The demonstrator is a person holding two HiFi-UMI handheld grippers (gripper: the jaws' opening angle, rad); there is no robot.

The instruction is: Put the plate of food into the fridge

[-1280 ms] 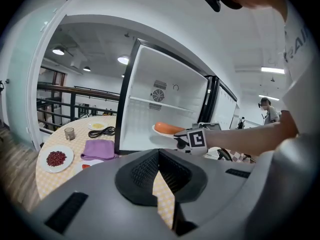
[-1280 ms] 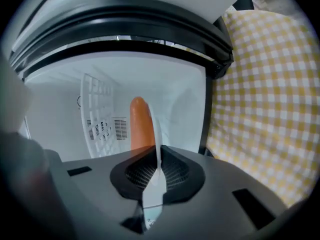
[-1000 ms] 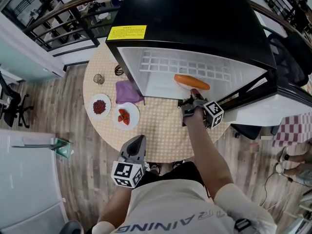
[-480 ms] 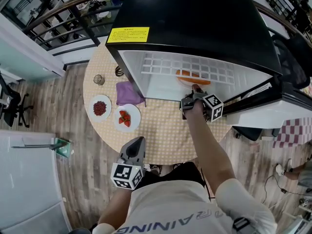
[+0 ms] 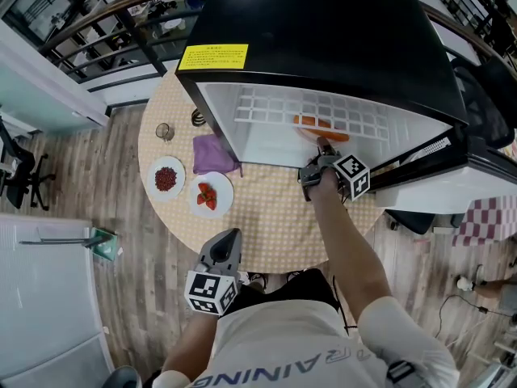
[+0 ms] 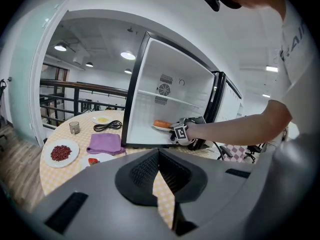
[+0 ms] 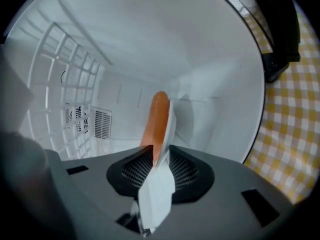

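Observation:
A white plate point(image 5: 311, 133) carrying an orange sausage point(image 5: 321, 124) lies on the floor of the open fridge point(image 5: 323, 23), under its wire shelf point(image 5: 266, 107). My right gripper point(image 5: 321, 146) reaches in at the fridge's front edge. In the right gripper view the plate's rim point(image 7: 159, 184) sits between the jaws of the right gripper point(image 7: 159, 156), which have just been opening. The sausage point(image 7: 156, 119) shows through a gap beside the rim. My left gripper point(image 5: 229, 237) hangs at the table's near edge. Its jaws are shut on nothing point(image 6: 159, 151).
On the round checkered table point(image 5: 266, 233), left of the fridge, lie a purple cloth point(image 5: 212, 153), a plate of red beans point(image 5: 166, 177), a plate of strawberries point(image 5: 208, 192), a small glass point(image 5: 164, 130) and a coiled cable point(image 5: 196, 118). The fridge door point(image 5: 420, 148) stands open to the right.
The plate with the sausage has gone deeper into the fridge, under the wire shelf, and my right gripper followed it slightly. The left gripper has stayed where it was.

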